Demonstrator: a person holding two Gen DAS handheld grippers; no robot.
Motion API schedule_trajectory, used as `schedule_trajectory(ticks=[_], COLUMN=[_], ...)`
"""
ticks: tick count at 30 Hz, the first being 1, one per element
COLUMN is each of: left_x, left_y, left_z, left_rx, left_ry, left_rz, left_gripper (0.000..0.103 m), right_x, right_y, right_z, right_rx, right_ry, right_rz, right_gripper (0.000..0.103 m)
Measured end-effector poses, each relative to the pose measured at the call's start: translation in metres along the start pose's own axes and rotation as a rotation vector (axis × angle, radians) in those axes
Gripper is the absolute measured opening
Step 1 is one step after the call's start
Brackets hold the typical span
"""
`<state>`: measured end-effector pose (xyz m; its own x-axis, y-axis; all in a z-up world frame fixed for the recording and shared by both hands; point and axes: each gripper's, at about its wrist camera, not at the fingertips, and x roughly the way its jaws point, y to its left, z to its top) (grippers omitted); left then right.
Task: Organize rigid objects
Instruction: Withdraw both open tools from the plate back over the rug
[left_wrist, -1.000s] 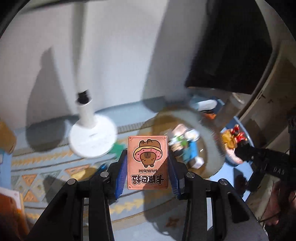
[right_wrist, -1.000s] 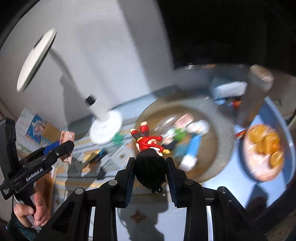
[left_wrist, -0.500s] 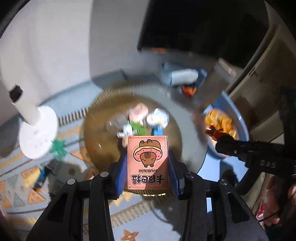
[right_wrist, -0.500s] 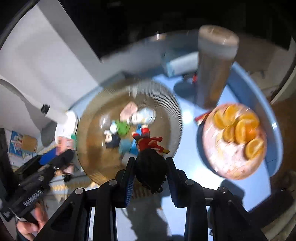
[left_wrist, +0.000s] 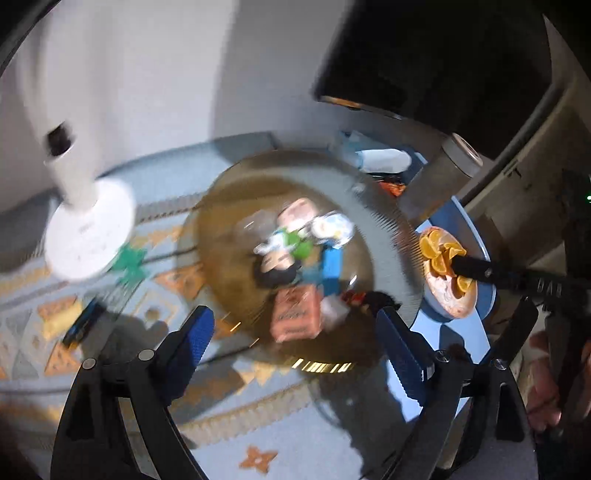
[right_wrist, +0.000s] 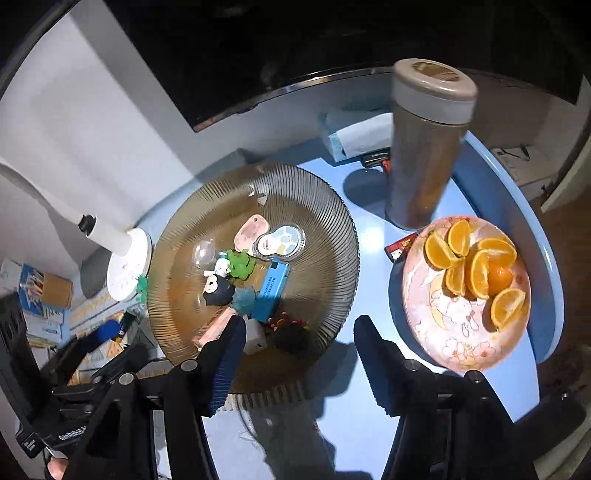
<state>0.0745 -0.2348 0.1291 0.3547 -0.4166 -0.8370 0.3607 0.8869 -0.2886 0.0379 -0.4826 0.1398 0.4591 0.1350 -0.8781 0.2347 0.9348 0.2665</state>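
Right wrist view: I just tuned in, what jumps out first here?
The big ribbed amber glass plate at centre, heaped with small toys and a pink card box near its front rim. To its right sits a floral dish of orange wedges, behind that a tall lidded canister. Both grippers hang open over the plate, nothing between their fingers.

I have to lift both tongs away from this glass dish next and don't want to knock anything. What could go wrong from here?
1. The pink card box leans at the dish's near edge, right by the right tongs' left finger; lifting carelessly could drag it out.
2. The ribbed glass dish is crowded, so the dark-haired figure may roll.
3. The orange plate sits close alongside.
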Motion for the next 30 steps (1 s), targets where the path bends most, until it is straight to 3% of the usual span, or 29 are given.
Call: schedule_trajectory(ticks=[4,9,14,17,25,30], left_x=[-0.019,-0.059,-0.108,-0.128,-0.138,-0.135], left_y=[0.042,0.110,0.167,0.195,0.238,0.246], left_z=[-0.027,-0.057,-0.075,-0.083,-0.097,-0.088], left_rx=[-0.094,-0.280,-0.375,-0.408,-0.430,-0.348], left_ry=[0.009,-0.035,-0.118,-0.140,-0.132,-0.114], left_rz=[0.043,0.105,0.245,0.254,0.239,0.230], left_gripper=[0.089,0.089,0.089,0.089,0.089,0.089], right_x=[0.002,0.001,-0.006,-0.004,0.035,0.079], right_y=[0.014,0.053,0.104,0.130,0.187,0.219], right_z=[-0.010,-0.023,-0.037,-0.045,-0.076,-0.109], right_rx=[-0.017,-0.093,-0.190,-0.215,-0.179,-0.126], right_ry=[0.016,-0.007,-0.107,-0.131,0.022,0.184], right_rz=[0.038,0.079,0.000,-0.002,0.170,0.246], right_gripper=[0.059,0.059,0.059,0.060,0.061,0.061])
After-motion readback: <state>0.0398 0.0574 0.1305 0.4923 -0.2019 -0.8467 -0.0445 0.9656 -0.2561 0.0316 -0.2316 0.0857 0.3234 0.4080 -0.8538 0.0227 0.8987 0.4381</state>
